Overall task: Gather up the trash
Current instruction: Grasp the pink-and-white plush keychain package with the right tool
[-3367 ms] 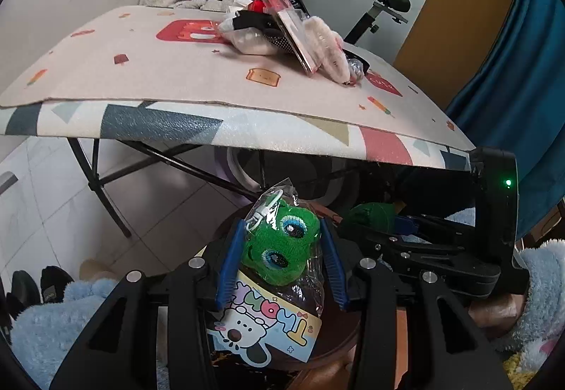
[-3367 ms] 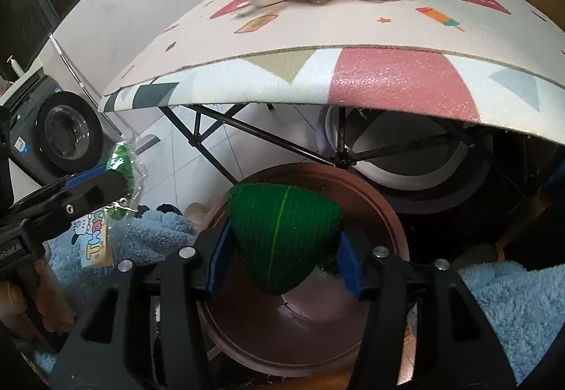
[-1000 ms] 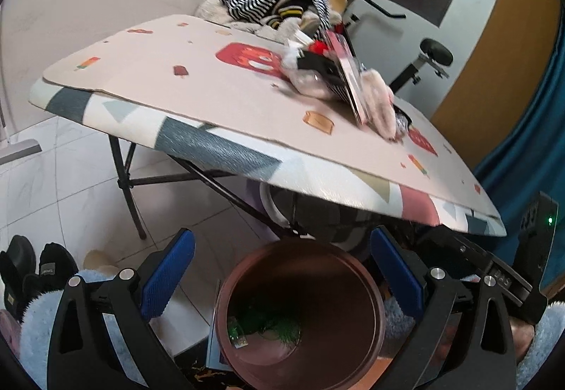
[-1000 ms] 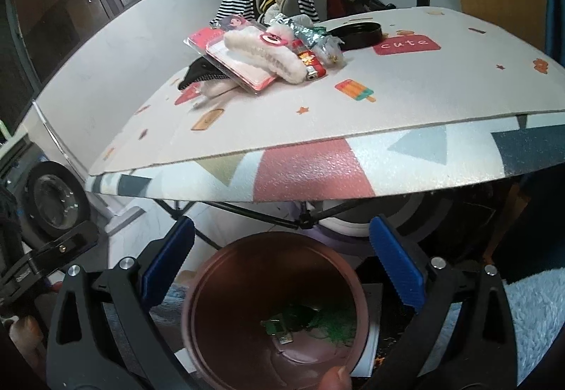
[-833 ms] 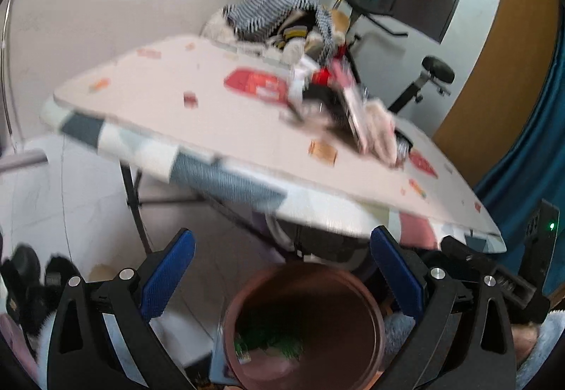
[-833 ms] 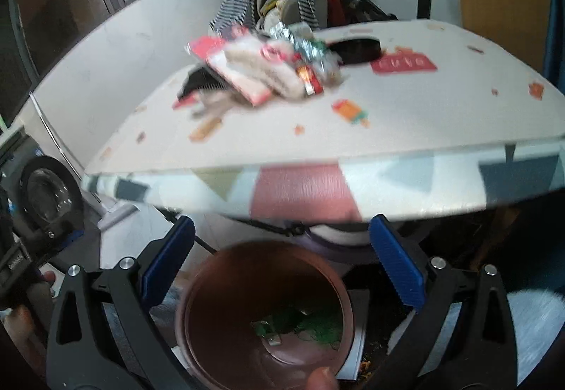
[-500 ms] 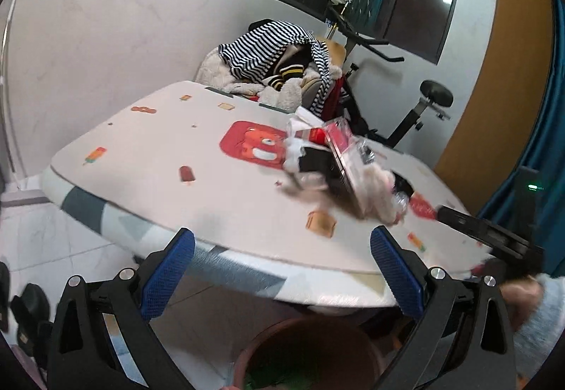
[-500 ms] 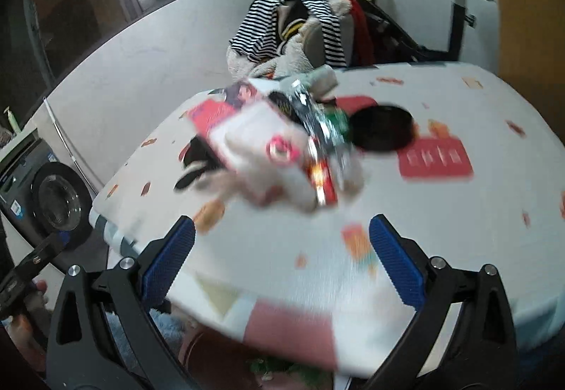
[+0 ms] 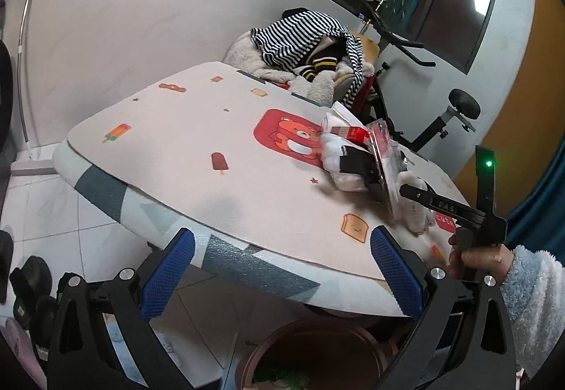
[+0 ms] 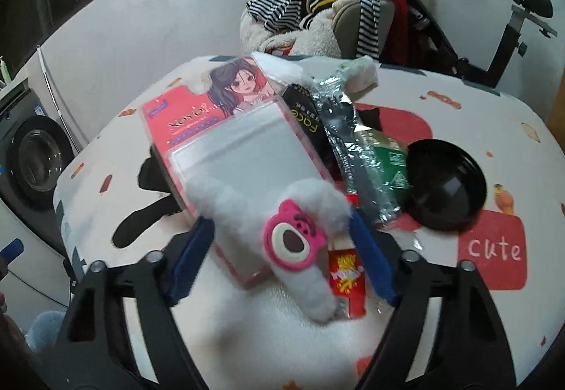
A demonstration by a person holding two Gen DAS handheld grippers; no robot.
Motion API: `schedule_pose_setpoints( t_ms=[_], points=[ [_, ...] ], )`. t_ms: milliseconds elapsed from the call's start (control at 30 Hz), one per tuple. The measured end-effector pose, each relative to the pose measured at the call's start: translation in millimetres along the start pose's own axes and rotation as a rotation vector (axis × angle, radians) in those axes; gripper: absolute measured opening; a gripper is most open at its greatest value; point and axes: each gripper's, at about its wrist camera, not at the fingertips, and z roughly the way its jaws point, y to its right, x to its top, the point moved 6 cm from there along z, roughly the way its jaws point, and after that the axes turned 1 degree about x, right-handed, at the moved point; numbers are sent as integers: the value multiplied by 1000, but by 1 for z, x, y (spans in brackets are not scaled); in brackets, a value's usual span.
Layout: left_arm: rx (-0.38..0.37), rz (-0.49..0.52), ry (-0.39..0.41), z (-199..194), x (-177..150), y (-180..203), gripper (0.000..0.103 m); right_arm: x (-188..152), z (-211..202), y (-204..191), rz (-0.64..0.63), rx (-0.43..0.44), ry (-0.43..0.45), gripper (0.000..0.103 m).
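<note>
A heap of trash [image 9: 360,157] lies on the patterned table [image 9: 197,157]. In the right wrist view it shows a pink card package [image 10: 226,129], a white plush clip with a pink bear [image 10: 293,241], a silver-green wrapper [image 10: 374,164], a red packet [image 10: 346,273] and a black lid [image 10: 445,185]. My right gripper [image 10: 282,249] straddles the plush clip and the package's near end, its jaws closing, the pads not visibly pressing. My left gripper [image 9: 282,273] is open and empty at the table's near edge, above the brown bin [image 9: 310,351].
Striped clothes [image 9: 303,33] are piled on a chair behind the table, with an exercise bike [image 9: 455,114] beside it. A washing machine [image 10: 35,157] stands at the left. Shoes [image 9: 31,287] sit on the tiled floor. A hand in a fluffy sleeve [image 9: 526,287] holds the right gripper.
The green items both grippers held now lie in the bin. Both grippers rose from over the bin; the right one swung onto the heap and its jaws narrowed around the plush clip.
</note>
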Motion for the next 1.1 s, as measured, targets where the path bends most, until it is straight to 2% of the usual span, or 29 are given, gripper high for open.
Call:
schedule_pose_setpoints(
  t_ms=[133,167,233,300,333,400,433,500,533,700,833,933,1100],
  points=[
    [-26,11,-22,3,-2,5,97,0,6,2,45,29,-17,64],
    [-37,13,-24,4,-1,7,94,0,5,4,55,31,-24,62],
    [-61,13,-30,6,3,13,80,-2,3,5,64,46,-31,62],
    [-63,15,-42,7,4,17,62,-3,-4,6,68,42,-15,49],
    [-63,19,-47,7,3,20,58,-2,-12,8,96,47,7,44],
    [-81,30,-57,7,2,27,49,-1,-27,10,160,83,60,44],
    [-93,33,-62,7,1,30,47,-1,-35,10,181,101,83,44],
    [-126,31,-90,12,0,37,36,-3,-51,7,184,105,124,44],
    [-137,25,-100,14,-1,40,34,-3,-55,7,180,101,136,44],
    [-212,-2,-156,37,14,64,31,-16,-78,11,197,76,176,44],
    [-273,37,-164,62,45,87,31,-29,-92,18,200,49,196,44],
    [-286,58,-155,86,69,98,31,-39,-100,22,218,44,204,44],
    [-283,57,-184,138,97,114,31,-55,-104,26,249,34,200,44]
  ],
)
